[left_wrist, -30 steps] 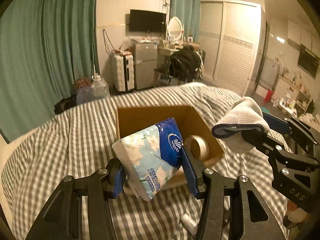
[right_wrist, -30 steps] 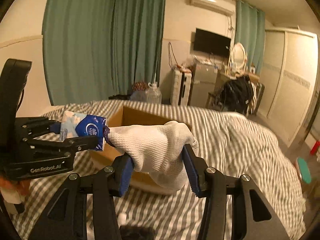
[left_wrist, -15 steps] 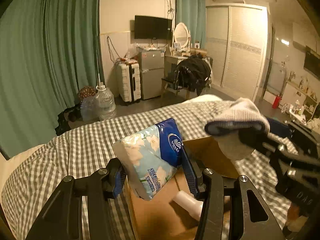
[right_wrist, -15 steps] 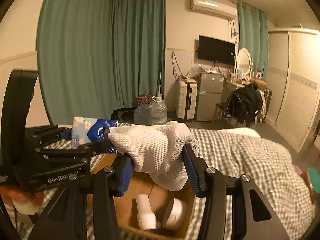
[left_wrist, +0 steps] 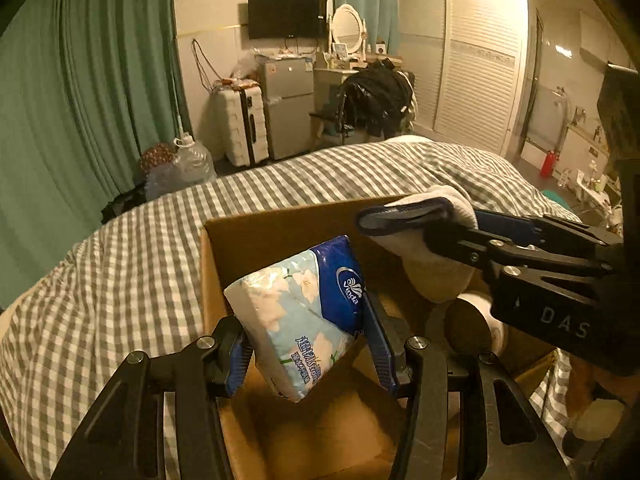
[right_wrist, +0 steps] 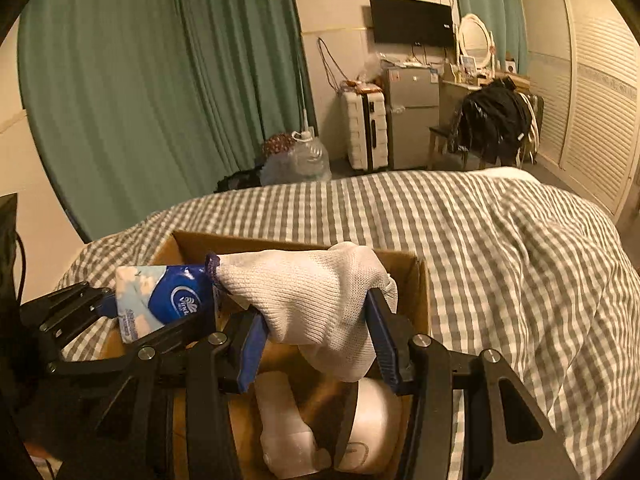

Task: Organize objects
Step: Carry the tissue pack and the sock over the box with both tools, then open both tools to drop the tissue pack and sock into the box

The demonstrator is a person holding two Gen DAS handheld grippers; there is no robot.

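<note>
My left gripper [left_wrist: 306,346] is shut on a blue and white tissue pack [left_wrist: 300,312], which hangs over the open cardboard box [left_wrist: 256,232] on the checked bed. The same tissue pack [right_wrist: 160,300] shows at the left of the right wrist view, held in the left gripper [right_wrist: 132,314]. My right gripper [right_wrist: 320,344] is shut on a white knitted sock [right_wrist: 316,304] with a dark cuff, above the box [right_wrist: 420,280]. In the left wrist view the sock [left_wrist: 432,248] and right gripper [left_wrist: 412,220] reach in from the right. A white bottle [right_wrist: 284,428] and a tape roll [right_wrist: 372,428] lie inside the box.
The grey checked bedcover [right_wrist: 500,248] spreads around the box. Beyond the bed stand green curtains [right_wrist: 140,80], a water jug [right_wrist: 304,160], a white suitcase [right_wrist: 366,128], a small fridge [right_wrist: 412,108], a chair with dark clothes [right_wrist: 492,120] and a louvred wardrobe [left_wrist: 476,68].
Both grippers have moved forward and down over the box with their loads still held. The box now fills the lower part of both views and its contents show below the sock.
</note>
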